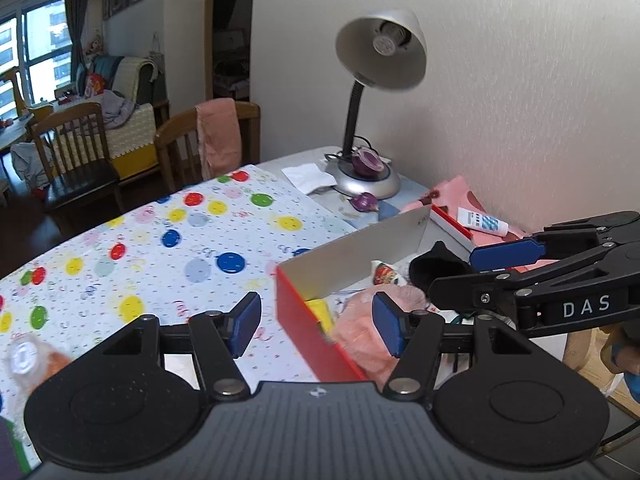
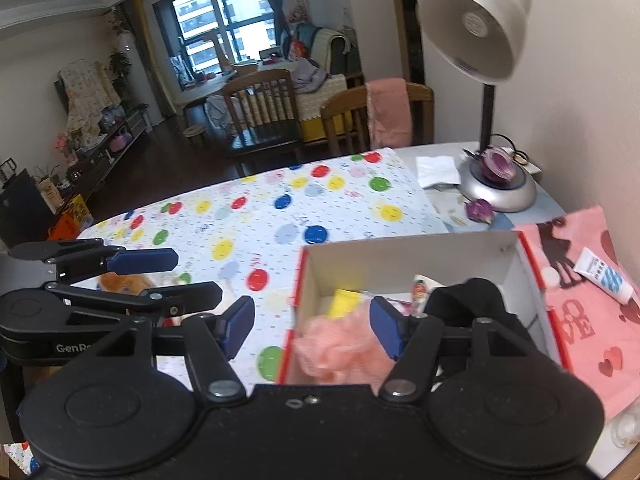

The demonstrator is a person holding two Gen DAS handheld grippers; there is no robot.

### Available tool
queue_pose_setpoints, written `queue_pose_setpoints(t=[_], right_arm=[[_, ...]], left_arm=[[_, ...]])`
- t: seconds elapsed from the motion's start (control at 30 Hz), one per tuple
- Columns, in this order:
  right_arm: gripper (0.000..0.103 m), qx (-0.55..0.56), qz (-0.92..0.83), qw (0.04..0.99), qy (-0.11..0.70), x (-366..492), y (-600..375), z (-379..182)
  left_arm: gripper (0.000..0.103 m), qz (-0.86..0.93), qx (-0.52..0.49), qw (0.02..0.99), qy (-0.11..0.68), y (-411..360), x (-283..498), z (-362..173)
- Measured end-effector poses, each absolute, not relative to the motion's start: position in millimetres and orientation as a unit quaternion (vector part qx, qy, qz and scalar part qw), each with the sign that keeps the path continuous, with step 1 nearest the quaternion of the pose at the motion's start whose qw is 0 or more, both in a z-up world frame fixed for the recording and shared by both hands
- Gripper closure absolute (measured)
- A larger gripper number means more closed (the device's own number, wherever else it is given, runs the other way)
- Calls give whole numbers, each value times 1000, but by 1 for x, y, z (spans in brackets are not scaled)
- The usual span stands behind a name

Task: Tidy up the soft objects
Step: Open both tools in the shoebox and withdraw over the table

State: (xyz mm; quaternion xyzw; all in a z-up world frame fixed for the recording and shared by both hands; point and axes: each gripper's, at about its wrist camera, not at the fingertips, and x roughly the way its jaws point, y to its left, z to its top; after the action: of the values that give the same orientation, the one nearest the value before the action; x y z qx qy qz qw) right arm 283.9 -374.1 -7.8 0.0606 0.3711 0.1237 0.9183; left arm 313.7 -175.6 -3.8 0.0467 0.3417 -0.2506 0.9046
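silver desk lamp (image 2: 476,28), white tube (image 2: 604,276) on pink cloth (image 2: 592,332), wooden chairs (image 1: 76,156).

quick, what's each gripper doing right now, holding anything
Left gripper: open, nothing between its blue pads.
Right gripper: open, empty, above the red cardboard box holding the fluffy pink cloth.

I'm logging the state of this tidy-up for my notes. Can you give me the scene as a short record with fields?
surface: table with a spotted cloth
container: red box, open at the top
in the box: pink fluffy thing, black soft thing, yellow thing
beside the box: pink bag with a white tube lying on it
far corner: desk lamp
left gripper: open, empty
right gripper: open, empty
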Motion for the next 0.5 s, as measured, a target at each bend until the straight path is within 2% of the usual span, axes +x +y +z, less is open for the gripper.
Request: queue_pose_setpoints(t=[0.17,0.27,0.5], right_arm=[[34,58,129,922,361,271,-344,2],[32,53,133,923,357,264,-325,5],[26,52,152,924,348,245,-279,5]], left_arm=[[41,-237,38,912,333,-144,298,3],[29,-231,32,916,325,-124,287,7],[29,-219,18,923,317,-76,263,9]])
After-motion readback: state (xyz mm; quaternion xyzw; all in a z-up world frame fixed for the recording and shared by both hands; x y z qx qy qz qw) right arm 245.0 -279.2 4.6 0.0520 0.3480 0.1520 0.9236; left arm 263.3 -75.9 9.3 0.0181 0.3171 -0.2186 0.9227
